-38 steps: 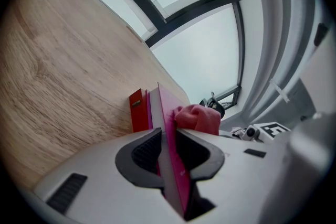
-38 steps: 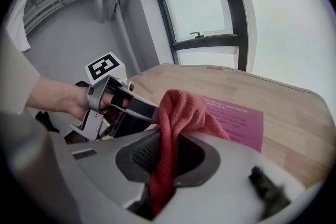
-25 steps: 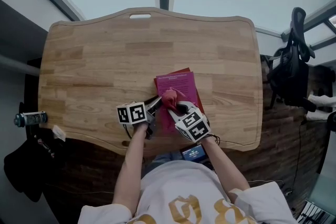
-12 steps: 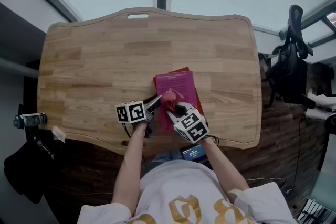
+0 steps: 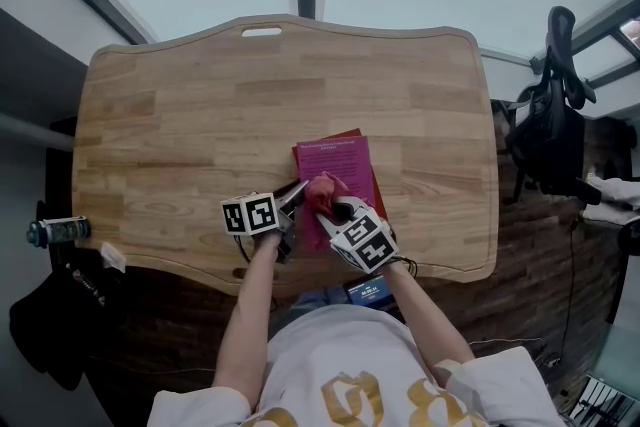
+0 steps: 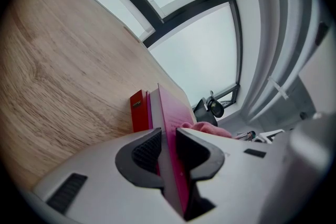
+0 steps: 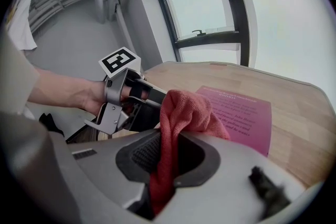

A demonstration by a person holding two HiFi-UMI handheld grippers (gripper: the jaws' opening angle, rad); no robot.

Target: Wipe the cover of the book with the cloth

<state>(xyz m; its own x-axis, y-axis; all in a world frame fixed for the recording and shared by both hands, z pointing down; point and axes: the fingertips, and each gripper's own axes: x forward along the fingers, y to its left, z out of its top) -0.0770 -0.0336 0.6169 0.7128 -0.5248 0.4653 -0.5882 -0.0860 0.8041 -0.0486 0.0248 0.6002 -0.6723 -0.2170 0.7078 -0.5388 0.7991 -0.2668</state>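
A magenta-covered book (image 5: pixel 337 167) lies on the wooden table (image 5: pixel 200 115) near its front edge, with a red book's edge (image 6: pixel 137 110) showing beside it. My left gripper (image 5: pixel 296 197) is shut on the book's near left edge (image 6: pixel 169 134), both pads against it. The right gripper (image 5: pixel 335 202) is shut on a bunched red cloth (image 7: pixel 181 113), which rests on the lower part of the cover (image 7: pixel 241 113). In the right gripper view the left gripper (image 7: pixel 137 96) sits just left of the cloth.
A black office chair (image 5: pixel 555 130) stands beyond the table's right end. A can-like object (image 5: pixel 55 231) and a dark bag (image 5: pixel 45 315) lie off the left end. A phone-like screen (image 5: pixel 368 291) shows below the front edge.
The cloth and right gripper have shifted very slightly on the cover. The left gripper and the book have stayed in place.
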